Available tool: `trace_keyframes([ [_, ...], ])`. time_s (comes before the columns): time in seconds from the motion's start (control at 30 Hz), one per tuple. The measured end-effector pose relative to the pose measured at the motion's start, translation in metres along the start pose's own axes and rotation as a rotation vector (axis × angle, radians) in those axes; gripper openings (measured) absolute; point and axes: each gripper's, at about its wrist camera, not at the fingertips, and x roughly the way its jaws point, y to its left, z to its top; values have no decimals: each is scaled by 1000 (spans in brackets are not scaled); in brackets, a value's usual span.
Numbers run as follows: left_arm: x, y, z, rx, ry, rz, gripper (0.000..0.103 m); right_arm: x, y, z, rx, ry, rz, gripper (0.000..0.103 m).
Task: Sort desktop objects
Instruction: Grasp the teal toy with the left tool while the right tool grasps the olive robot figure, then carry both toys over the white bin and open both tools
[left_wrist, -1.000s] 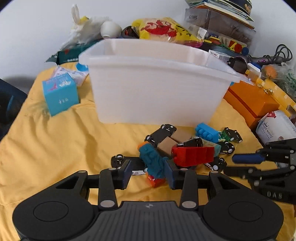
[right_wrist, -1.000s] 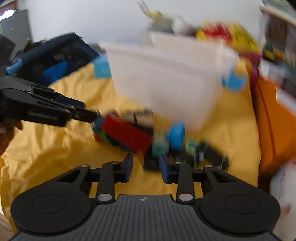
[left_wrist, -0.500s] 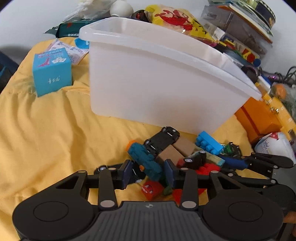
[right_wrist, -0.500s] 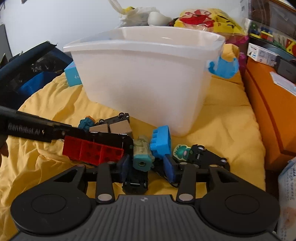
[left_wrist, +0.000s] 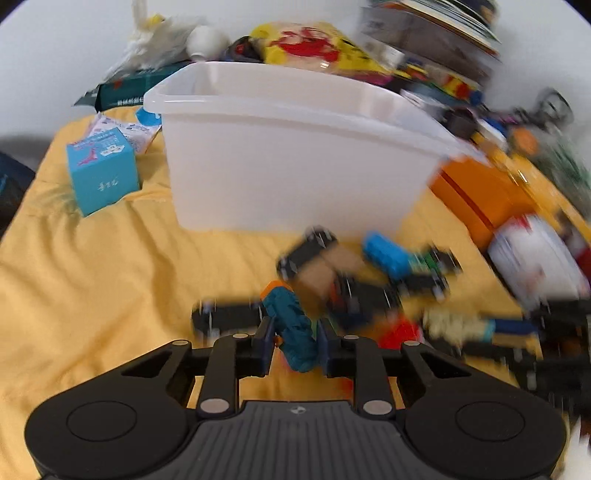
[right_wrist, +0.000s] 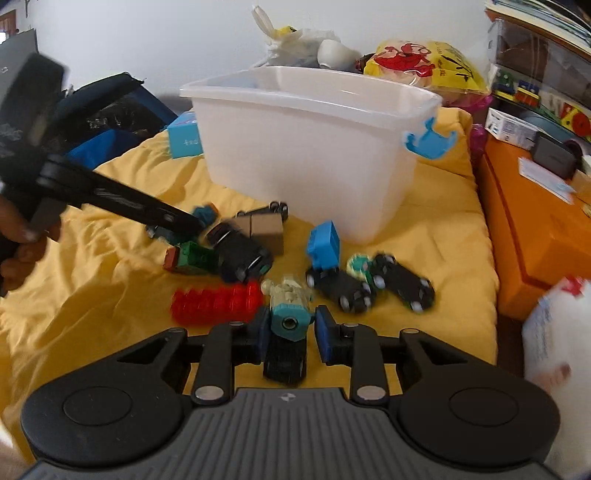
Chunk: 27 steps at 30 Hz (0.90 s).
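1. Teal toy figure is sitting between the left gripper's narrow blue pads, which have just been closing and are pressing on its sides.
2. Its long axis is running away from the camera, orange end pointing toward the white bin.
3. Right gripper is standing narrow around a pale robot toy with a teal end; the left pad is touching it, while a slim gap is showing at the right pad.
4. That toy is lying lengthwise, teal end facing the camera.
5. Black toy cars, a red brick and a blue brick are crowding the yellow cloth before the bin.
6. Open cloth is lying toward the left edge; an orange box is bordering the right.
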Motion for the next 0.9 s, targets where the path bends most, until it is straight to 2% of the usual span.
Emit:
trace_keyframes([
  [0.1, -18, -13, -30, 64, 32, 4, 27, -8, -1, -11, 24, 25, 10, 29],
  [0.2, -18, -25, -59, 130, 53, 14, 28, -5, 0, -23, 30, 67, 22, 30],
  [0.27, -12, -28, -69, 154, 73, 37, 30, -1, 1, -29, 25, 103, 24, 30],
  [0.33, -14, -30, -71, 163, 59, 39, 33, -1, 3, -32, 15, 118, 22, 32],
  [0.37, -14, -31, -71, 165, 65, 42, 42, -1, 5, -33, 2, 124, 24, 35],
  [0.4, -14, -31, -72, 165, 68, 50, 47, -2, 6, -32, -12, 121, 22, 42],
  [0.43, -14, -31, -73, 162, 63, 59, 47, -4, 8, -32, -19, 105, 15, 48],
  [0.5, -12, -31, -75, 140, 70, 61, 47, -4, 9, -29, -16, 84, 2, 48],
  [0.6, -9, -29, -76, 86, 78, 63, 44, 5, 12, -25, -13, 82, -8, 46],
  [0.63, -7, -28, -76, 71, 81, 72, 38, 9, 13, -25, -22, 93, -11, 39],
  [0.7, -8, -27, -76, 65, 75, 72, 38, 15, 16, -27, -41, 135, -13, 27],
  [0.8, -15, -27, -74, 75, 38, 53, 38, 12, 21, -28, -86, 148, -5, 27],
  [0.9, -31, -31, -63, 105, -22, 57, 37, 6, 18, -21, -52, 136, 22, 27],
])
